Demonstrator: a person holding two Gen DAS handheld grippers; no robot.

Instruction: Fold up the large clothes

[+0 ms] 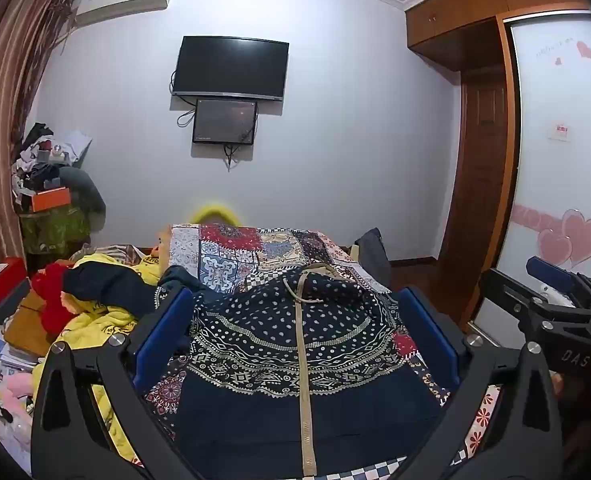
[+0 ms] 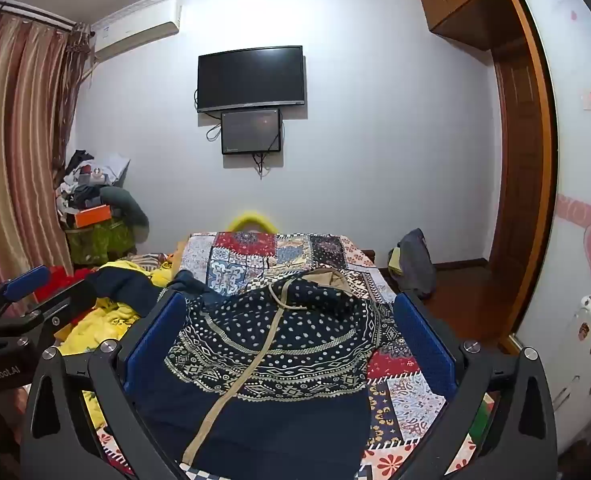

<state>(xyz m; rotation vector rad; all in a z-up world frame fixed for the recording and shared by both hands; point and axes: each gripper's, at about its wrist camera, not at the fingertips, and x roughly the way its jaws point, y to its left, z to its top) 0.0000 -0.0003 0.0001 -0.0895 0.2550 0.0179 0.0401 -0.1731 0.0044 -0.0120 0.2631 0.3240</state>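
Item: navy patterned hooded garment (image 1: 295, 344), spread front-up on the bed (image 1: 231, 256), zipper toward the cameras.

Risks: a shallow pinch may catch the patchwork cover beneath; the nearby clothes pile (image 1: 95, 296) may snag.

Left gripper (image 1: 295, 336) and right gripper (image 2: 291, 344): both spread wide above the garment, holding nothing.

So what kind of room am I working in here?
A bedroom, most likely. There is a bed with a patchwork cover and a dark patterned garment laid on it, a wardrobe with a sliding door to the right, and a television on the wall.
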